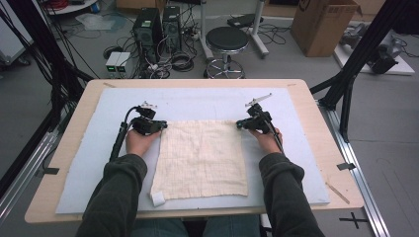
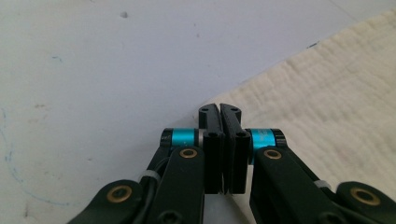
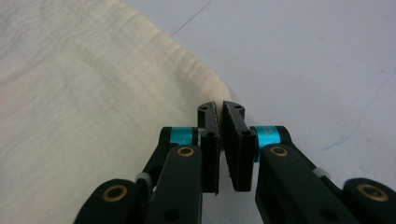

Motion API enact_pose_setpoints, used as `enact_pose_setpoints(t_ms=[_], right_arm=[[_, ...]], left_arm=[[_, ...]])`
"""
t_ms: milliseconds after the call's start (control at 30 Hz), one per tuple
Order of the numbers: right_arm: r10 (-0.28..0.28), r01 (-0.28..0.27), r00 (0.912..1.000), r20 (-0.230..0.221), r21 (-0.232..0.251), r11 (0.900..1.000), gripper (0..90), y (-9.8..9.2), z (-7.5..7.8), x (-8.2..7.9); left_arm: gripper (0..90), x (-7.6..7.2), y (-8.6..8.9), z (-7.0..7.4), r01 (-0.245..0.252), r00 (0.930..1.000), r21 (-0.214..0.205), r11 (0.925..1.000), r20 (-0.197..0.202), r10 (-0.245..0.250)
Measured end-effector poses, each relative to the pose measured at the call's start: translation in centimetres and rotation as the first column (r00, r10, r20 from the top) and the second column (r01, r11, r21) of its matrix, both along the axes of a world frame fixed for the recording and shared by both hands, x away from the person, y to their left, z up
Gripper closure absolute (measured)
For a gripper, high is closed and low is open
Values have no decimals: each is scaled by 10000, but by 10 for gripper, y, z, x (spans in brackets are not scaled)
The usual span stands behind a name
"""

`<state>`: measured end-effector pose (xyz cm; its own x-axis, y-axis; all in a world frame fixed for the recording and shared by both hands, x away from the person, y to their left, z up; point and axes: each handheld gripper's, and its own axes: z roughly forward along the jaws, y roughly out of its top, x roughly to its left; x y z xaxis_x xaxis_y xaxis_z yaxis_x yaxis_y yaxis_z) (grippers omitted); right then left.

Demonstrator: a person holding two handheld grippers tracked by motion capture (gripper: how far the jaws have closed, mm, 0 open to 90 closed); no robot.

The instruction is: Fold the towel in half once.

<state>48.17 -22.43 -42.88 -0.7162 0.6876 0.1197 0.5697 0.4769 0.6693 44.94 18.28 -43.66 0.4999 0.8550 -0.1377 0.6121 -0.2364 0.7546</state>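
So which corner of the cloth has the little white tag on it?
The near left corner of the cloth, closest to the person's left sleeve. The white tag sits there; the two far corners are pinched in the jaws, and the near right one is bare.

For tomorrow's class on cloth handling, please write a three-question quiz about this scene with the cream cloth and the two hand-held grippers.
1. True or false: the cream cloth lies folded in half on the blue-grey mat.
2. Which part of the cloth does the left hand-held gripper meet? A) a near corner B) the far left corner C) the middle
3. Fill in: the right hand-held gripper sits at the cloth's far ____ corner.

Key
1. False: it lies spread flat in one layer.
2. B; in the left gripper view the jaws stand together at that corner.
3. Right; in the right gripper view the jaws stand almost together at the corner.
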Motion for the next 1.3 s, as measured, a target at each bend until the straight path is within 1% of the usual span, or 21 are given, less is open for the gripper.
enact_pose_setpoints(t_ms=[33,67,100,167,200,267,367,467,500,567,600,667,733,800,833,900,967,1067,1133,1200,1300], right_arm=[[6,-6,10000,79,52,10000,851,0,1,0],[-28,28,10000,27,125,9999,851,0,3,0],[21,-23,10000,87,143,9999,851,0,4,1],[14,-17,9998,210,153,9999,851,2,8,1],[14,-21,9995,303,230,9997,851,2,9,1],[2,-9,9997,261,243,9997,851,2,11,2],[-36,26,9995,327,313,9995,851,2,13,2],[-66,53,9995,317,402,9992,852,1,14,2],[-93,79,9994,325,443,9990,852,1,15,2],[-86,65,9992,398,543,9985,851,0,17,3],[-127,106,9993,343,609,9981,852,0,19,3],[-98,68,9991,405,747,9972,852,1,23,3],[-12,-29,9986,532,780,9970,852,3,30,4],[31,-98,9971,764,866,9962,853,6,37,5],[27,-98,9972,745,957,9954,853,6,40,5],[21,-104,9965,830,990,9950,853,6,42,5],[13,-82,9977,676,1026,9947,853,4,41,5],[85,-135,9987,512,989,9950,853,4,42,2],[170,-235,9978,636,1027,9944,853,3,44,0],[231,-301,9974,685,1038,9941,853,2,47,-2],[241,-319,9973,695,1126,9931,853,0,50,-5]], left_arm=[[876,0,1,1,-53,10000,-66,10000,43,53],[876,0,1,3,-92,9999,-165,9998,97,93],[877,0,2,4,-75,9999,-200,9998,128,78],[878,1,3,7,-71,9998,-215,9997,171,75],[877,1,4,9,-60,9998,-188,9998,196,64],[877,2,5,14,-95,9995,-283,9996,299,104],[877,3,6,20,-132,9988,-460,9989,473,154],[877,5,9,25,-141,9986,-443,9989,506,163],[878,5,9,26,-192,9979,-518,9985,610,224],[878,5,13,28,-280,9974,-745,9968,634,328],[878,6,14,28,-322,9972,-793,9963,644,374],[878,6,17,29,-388,9970,-830,9958,633,441],[878,6,20,31,-457,9962,-1022,9937,694,529],[878,5,23,35,-517,9946,-1262,9906,832,626],[878,4,24,36,-505,9942,-1352,9895,873,627],[878,2,25,38,-390,9950,-1494,9880,855,522],[878,0,23,39,-206,9955,-1405,9899,892,334],[878,-3,20,41,27,9952,-1398,9902,972,110],[878,-5,19,43,106,9952,-1325,9911,980,24],[878,-6,19,44,193,9951,-1145,9932,983,-80],[878,-10,19,46,281,9948,-1049,9941,1003,-175]])
